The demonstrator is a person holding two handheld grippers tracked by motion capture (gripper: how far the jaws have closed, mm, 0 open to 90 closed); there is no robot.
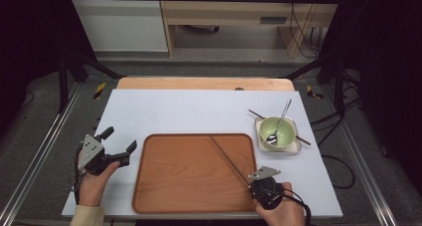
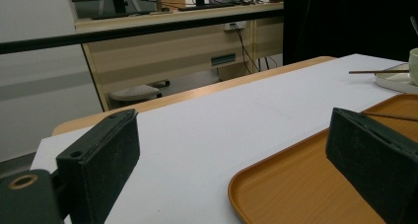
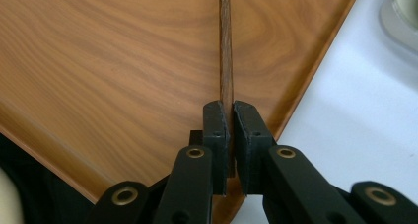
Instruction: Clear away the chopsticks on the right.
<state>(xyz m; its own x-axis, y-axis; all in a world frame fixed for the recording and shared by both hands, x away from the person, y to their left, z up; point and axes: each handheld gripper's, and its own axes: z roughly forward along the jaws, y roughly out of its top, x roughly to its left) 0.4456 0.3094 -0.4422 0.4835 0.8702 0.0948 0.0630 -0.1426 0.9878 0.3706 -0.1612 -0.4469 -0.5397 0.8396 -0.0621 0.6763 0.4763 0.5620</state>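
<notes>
A brown wooden tray (image 1: 189, 171) lies at the table's near middle. My right gripper (image 1: 251, 182) sits at the tray's near right corner, shut on a dark chopstick (image 1: 226, 156) that slants up-left across the tray. In the right gripper view the jaws (image 3: 229, 110) pinch the chopstick (image 3: 226, 46) low over the tray (image 3: 123, 61). My left gripper (image 1: 119, 140) rests left of the tray, open with nothing between its pads. The left gripper view has its jaws (image 2: 231, 130) wide apart over the white table and the tray's corner (image 2: 305, 184).
At the right stands a green bowl (image 1: 276, 132) holding a metal spoon (image 1: 280, 119), on a white square dish (image 1: 297, 147). A second chopstick (image 1: 303, 140) lies across that dish behind the bowl. The white tabletop (image 1: 189, 111) stretches beyond the tray.
</notes>
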